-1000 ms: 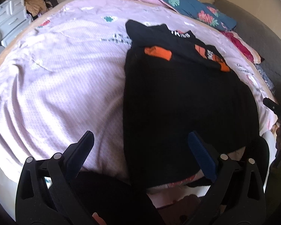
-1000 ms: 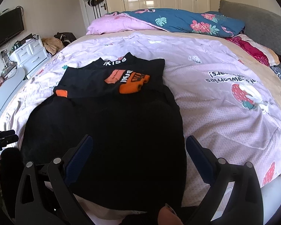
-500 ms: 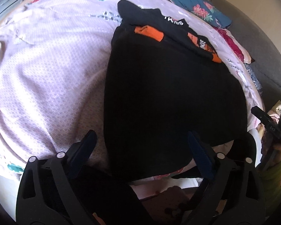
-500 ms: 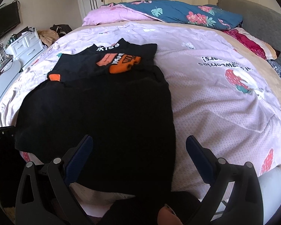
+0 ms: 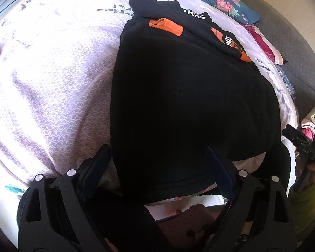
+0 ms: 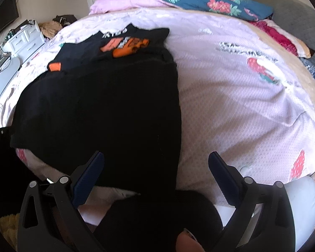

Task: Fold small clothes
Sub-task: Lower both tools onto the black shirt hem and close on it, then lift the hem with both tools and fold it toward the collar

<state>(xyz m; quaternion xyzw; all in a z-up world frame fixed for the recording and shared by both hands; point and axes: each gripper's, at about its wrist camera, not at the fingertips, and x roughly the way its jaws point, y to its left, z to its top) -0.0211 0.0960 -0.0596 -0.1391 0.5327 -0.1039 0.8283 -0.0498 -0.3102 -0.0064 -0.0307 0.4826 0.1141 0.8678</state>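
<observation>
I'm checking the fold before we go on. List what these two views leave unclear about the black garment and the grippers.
- Black garment, left wrist view: underexposed, so folds and seams are lost.
- Its near hem, right wrist view: runs over the bed edge, behind a finger.
- Right gripper, left wrist view: cut by the frame edge.
- Lettering: blurred.

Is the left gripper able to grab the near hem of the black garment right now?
Probably yes: the left gripper has its jaws open, straddling the black garment's near hem, nothing between.
</observation>
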